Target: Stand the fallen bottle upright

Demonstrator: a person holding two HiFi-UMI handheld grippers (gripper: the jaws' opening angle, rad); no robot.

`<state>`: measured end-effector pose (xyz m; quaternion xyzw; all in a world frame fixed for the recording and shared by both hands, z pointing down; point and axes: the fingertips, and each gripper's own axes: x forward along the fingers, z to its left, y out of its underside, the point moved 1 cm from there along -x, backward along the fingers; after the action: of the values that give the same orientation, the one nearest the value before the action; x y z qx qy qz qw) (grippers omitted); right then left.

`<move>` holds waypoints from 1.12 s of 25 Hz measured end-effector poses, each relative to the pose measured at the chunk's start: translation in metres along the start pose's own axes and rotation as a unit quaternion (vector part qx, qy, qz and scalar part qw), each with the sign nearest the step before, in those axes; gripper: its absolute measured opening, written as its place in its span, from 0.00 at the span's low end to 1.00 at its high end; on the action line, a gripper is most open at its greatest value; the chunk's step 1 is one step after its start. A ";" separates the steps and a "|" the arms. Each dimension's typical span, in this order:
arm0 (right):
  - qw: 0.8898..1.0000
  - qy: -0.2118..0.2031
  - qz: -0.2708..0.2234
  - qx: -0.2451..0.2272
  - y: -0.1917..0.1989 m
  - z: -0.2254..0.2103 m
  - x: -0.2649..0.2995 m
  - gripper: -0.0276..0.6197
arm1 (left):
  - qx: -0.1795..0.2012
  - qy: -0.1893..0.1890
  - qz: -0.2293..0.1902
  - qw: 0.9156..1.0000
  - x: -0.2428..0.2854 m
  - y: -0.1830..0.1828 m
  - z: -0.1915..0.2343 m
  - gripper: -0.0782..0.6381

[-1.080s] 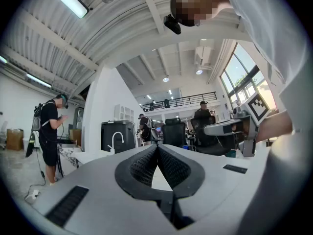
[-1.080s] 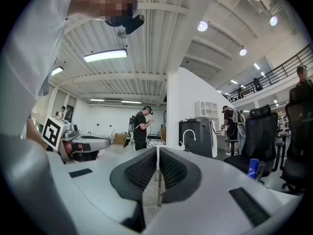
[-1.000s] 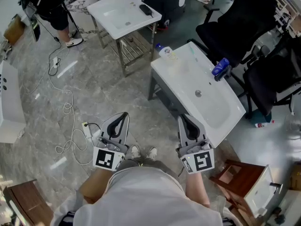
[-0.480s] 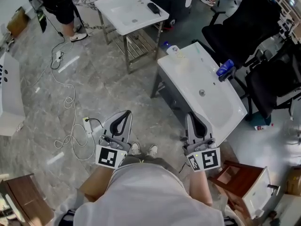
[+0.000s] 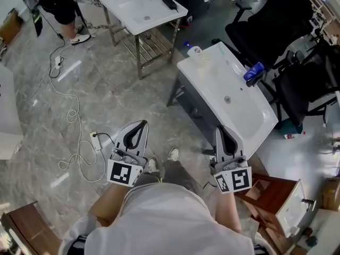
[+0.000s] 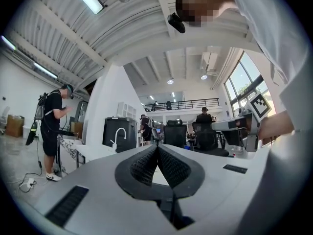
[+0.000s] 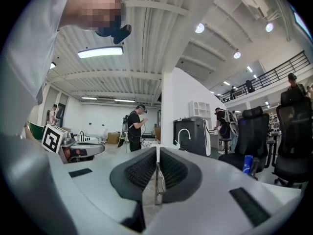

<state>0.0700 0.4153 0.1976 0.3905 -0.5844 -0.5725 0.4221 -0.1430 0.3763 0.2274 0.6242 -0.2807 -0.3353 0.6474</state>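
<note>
Approach: left gripper point(image 5: 139, 126) and right gripper point(image 5: 222, 130) both clenched, empty.
Fallen bottle point(image 5: 196, 53) lies at 11 o'clock from the nearer right gripper, well apart, cap toward 10 o'clock.

No legible text anywhere, apparently; markers patterned only.

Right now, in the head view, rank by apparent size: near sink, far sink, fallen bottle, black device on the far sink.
1. near sink
2. far sink, though it stands farther from the camera
3. fallen bottle and black device: look alike, unranked
</note>
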 end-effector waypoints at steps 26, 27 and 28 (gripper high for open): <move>0.999 -0.032 -0.010 0.009 0.008 -0.198 0.190 0.11 | 0.020 -0.013 0.022 0.999 0.245 0.012 0.035 0.13; 0.999 -0.036 -0.010 0.011 0.008 -0.205 0.193 0.11 | 0.024 -0.012 0.021 0.999 0.254 0.010 0.033 0.13; 0.999 -0.039 -0.011 0.012 0.008 -0.211 0.196 0.11 | 0.028 -0.011 0.020 0.999 0.262 0.008 0.030 0.13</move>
<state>0.2020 0.1596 0.2119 0.3791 -0.6028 -0.5854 0.3876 -0.0038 0.1520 0.2224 0.6323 -0.3098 -0.3211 0.6333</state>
